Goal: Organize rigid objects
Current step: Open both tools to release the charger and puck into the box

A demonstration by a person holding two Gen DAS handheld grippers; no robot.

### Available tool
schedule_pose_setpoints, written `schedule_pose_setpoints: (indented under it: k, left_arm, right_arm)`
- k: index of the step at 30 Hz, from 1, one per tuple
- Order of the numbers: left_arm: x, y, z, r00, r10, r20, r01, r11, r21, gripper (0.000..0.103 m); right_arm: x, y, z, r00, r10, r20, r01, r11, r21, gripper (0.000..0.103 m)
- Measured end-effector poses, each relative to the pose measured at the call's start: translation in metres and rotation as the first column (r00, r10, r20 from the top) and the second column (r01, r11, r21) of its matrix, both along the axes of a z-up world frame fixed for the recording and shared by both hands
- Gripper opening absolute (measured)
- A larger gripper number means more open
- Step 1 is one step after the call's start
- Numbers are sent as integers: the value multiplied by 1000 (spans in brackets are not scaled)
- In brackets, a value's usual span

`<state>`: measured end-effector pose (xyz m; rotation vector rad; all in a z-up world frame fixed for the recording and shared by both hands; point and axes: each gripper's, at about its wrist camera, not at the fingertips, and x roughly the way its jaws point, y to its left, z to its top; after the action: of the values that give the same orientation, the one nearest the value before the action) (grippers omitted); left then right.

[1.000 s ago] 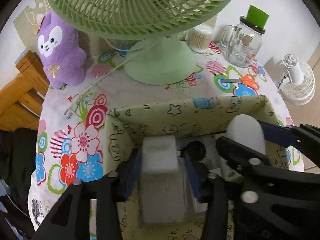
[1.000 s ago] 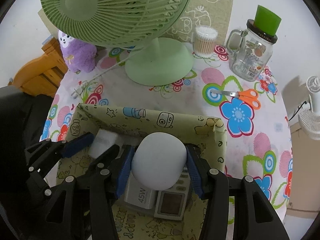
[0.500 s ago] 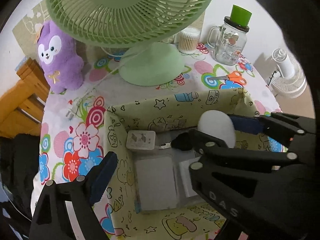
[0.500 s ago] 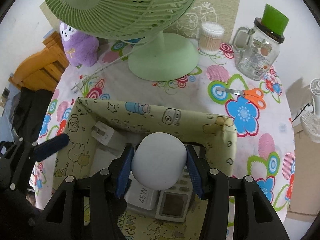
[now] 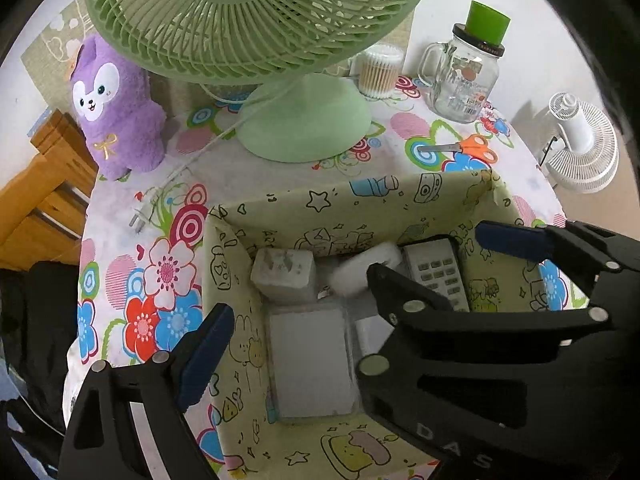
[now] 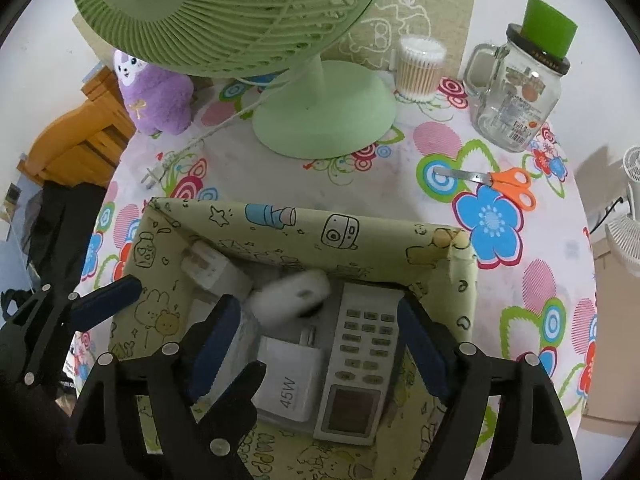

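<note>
A yellow-green patterned paper box [image 5: 360,196] [image 6: 300,224] stands on the flowered tablecloth. In it lie a white plug adapter [image 5: 284,272] [image 6: 212,268], a flat white case [image 5: 308,364], a 45W charger [image 6: 288,380] and a white remote [image 5: 436,272] [image 6: 360,360]. A white mouse [image 6: 292,296] [image 5: 364,272] shows blurred at the far wall, below the right pads and free of them. My right gripper [image 6: 318,344] hovers over the box, its jaws opening. My left gripper [image 5: 320,360] is open over the left side, its right finger hidden behind the right gripper.
Behind the box stand a green table fan [image 5: 304,120], a purple plush toy [image 5: 116,104], a tub of cotton swabs [image 6: 420,68] and a glass mug jar with a green lid [image 6: 516,96]. Orange scissors [image 6: 500,180] lie at the right. The fan's plug [image 5: 140,216] lies left.
The left gripper let go of the white adapter, which now lies in the box's far left corner, and opened wide. The right gripper then opened and the mouse dropped out of it.
</note>
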<state>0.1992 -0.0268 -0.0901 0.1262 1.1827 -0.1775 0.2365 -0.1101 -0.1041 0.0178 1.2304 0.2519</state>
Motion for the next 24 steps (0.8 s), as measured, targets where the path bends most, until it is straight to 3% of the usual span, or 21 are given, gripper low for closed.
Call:
schedule_pose_setpoints:
  k: [7, 24]
  left_arm:
    - [-9, -2, 6, 1000, 14, 9, -15, 1000, 11, 94]
    - [-49, -1, 34, 998, 20, 61, -21, 1000, 20, 98]
  right_arm:
    - [-12, -10, 11, 1000, -21, 18, 21, 1000, -7, 89]
    - [-59, -20, 47, 996, -48, 77, 50, 999, -17, 90]
